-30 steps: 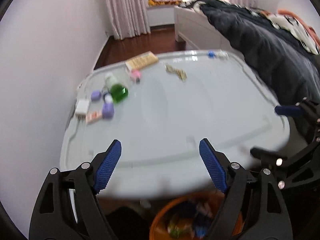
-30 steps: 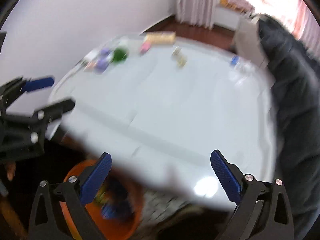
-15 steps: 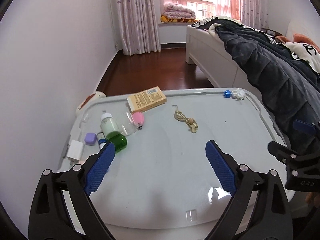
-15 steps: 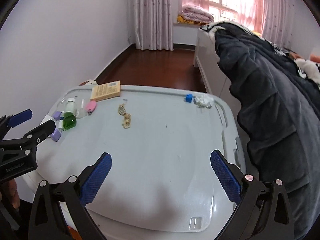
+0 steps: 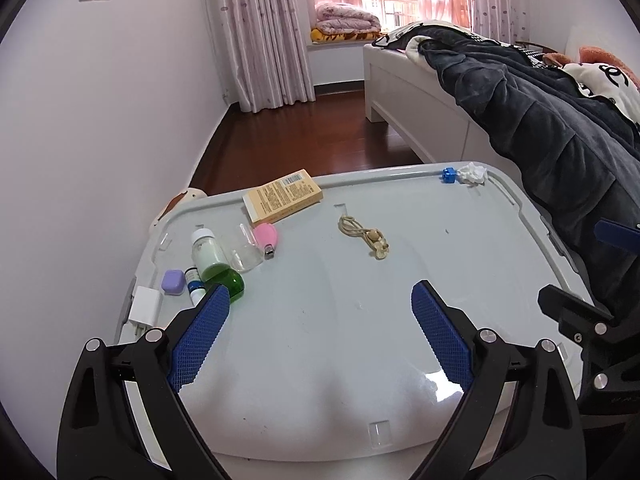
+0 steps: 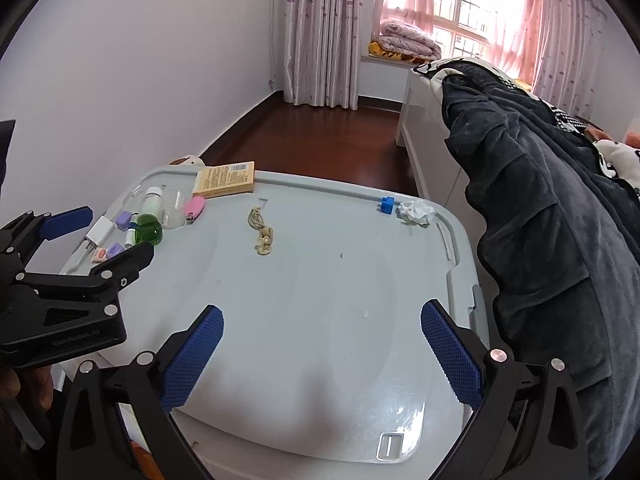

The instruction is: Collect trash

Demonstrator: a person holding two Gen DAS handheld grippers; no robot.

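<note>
While both pairs of tongs hang over the near edge of the pale grey tabletop (image 5: 320, 360), each stands spread wide with nothing between its blue pads. The left tongs (image 5: 320, 320) have just been opening, and they are empty. Just beyond their left pad sits a cluster: a white charger plug (image 5: 145, 307), a small purple case (image 5: 173, 282), a green bottle (image 5: 218, 276) with a white cap, and a pink clipper-like item (image 5: 266, 236). Farther ahead of that pad lies a yellow box (image 5: 283, 196). Ahead of the gap, nearer the right pad, rests a looped beige cord (image 5: 364, 236). The right tongs (image 6: 322, 350) hover to the right of the left pair, whose black frame shows at their left. Far ahead of their right pad, at the tabletop's back rim, lies the crumpled white tissue (image 6: 416, 212), with a small blue block (image 6: 386, 204) just beside it on its left. A dark blanket (image 6: 560, 240) hangs off the bed to the right of both.
</note>
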